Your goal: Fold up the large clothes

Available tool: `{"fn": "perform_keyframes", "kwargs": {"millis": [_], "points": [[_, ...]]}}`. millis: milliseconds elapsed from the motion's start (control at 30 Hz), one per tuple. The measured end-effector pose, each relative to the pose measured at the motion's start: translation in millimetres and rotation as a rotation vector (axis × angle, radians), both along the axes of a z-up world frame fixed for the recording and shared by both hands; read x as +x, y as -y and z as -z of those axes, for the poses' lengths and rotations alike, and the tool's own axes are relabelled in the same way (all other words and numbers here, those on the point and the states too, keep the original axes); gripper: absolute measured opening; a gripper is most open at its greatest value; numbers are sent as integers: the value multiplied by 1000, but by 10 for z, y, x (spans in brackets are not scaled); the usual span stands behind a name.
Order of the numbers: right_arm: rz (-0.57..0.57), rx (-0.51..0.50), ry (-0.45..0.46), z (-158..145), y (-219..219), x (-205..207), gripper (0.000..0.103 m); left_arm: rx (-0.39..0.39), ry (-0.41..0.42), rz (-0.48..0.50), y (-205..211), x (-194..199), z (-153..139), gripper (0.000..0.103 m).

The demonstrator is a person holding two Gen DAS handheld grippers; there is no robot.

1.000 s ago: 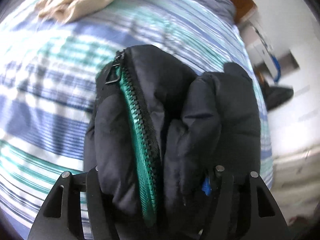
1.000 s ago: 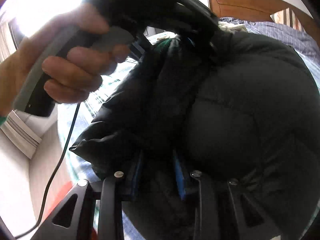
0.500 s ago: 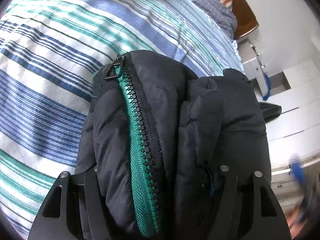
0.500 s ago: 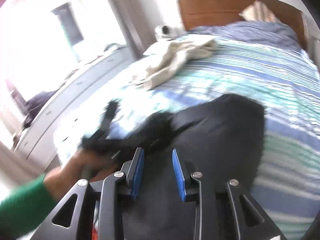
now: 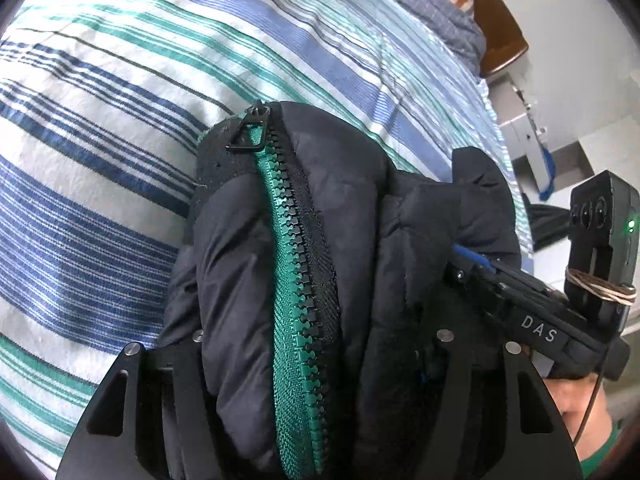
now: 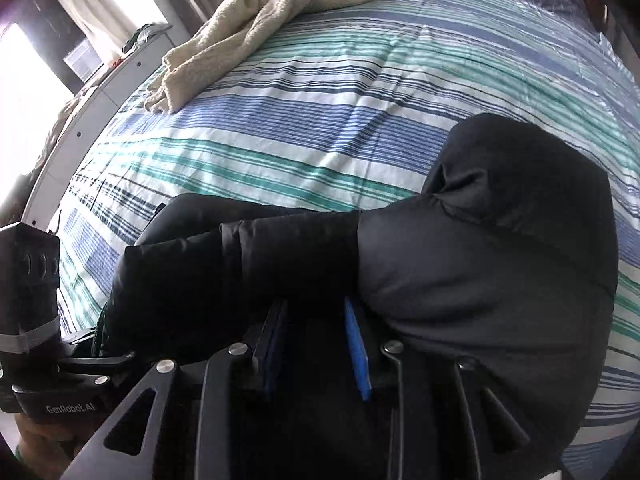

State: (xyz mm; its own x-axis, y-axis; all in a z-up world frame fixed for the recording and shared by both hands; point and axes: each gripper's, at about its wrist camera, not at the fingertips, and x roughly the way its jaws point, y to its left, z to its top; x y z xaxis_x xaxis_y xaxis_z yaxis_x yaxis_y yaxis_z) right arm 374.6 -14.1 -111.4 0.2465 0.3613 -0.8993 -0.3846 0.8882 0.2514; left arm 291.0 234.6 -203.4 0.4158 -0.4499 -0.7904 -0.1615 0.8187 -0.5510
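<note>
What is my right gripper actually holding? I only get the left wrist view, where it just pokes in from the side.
Observer: In the right wrist view, the right gripper has its jaws shut on black jacket fabric, pinched between the blue pads.
Operator: Where's the jacket's bulk?
Observer: It bulges right of those jaws, over the striped bed cover.
Operator: Anything else nearby?
Observer: A cream blanket trails down to the bed's left edge, well apart from the jacket.

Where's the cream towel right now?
In the right wrist view the cream towel lies crumpled on the striped bed, upper left, well beyond the black jacket.
</note>
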Motion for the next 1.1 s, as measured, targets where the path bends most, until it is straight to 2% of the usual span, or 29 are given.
{"fn": "perform_keyframes", "kwargs": {"millis": [133, 267, 333, 433, 533, 667, 800, 1000, 1100], "points": [[-2, -9, 76, -128, 0, -190, 30, -11, 20, 17, -6, -36, -16, 67], [-9, 69, 148, -484, 248, -625, 31, -22, 33, 22, -18, -60, -28, 67], [-61, 96, 196, -665, 446, -1012, 32, -24, 26, 19, -18, -42, -37, 67], [-118, 171, 160, -751, 745, -1633, 32, -36, 26, 19, -43, -65, -26, 67], [-114, 164, 216, -764, 922, -2106, 32, -63, 31, 21, -65, -72, -4, 68], [-71, 141, 193, -524, 962, -2155, 31, -60, 37, 27, -49, -92, -20, 70], [-84, 90, 169, -218, 840, -2055, 29, -44, 38, 28, -5, -78, -33, 73], [-90, 61, 215, -62, 775, -2090, 28, -28, 38, 23, 49, -62, -43, 73], [-114, 1, 263, -83, 693, -2158, 28, -9, 33, 15, 71, -59, -65, 74]]}}
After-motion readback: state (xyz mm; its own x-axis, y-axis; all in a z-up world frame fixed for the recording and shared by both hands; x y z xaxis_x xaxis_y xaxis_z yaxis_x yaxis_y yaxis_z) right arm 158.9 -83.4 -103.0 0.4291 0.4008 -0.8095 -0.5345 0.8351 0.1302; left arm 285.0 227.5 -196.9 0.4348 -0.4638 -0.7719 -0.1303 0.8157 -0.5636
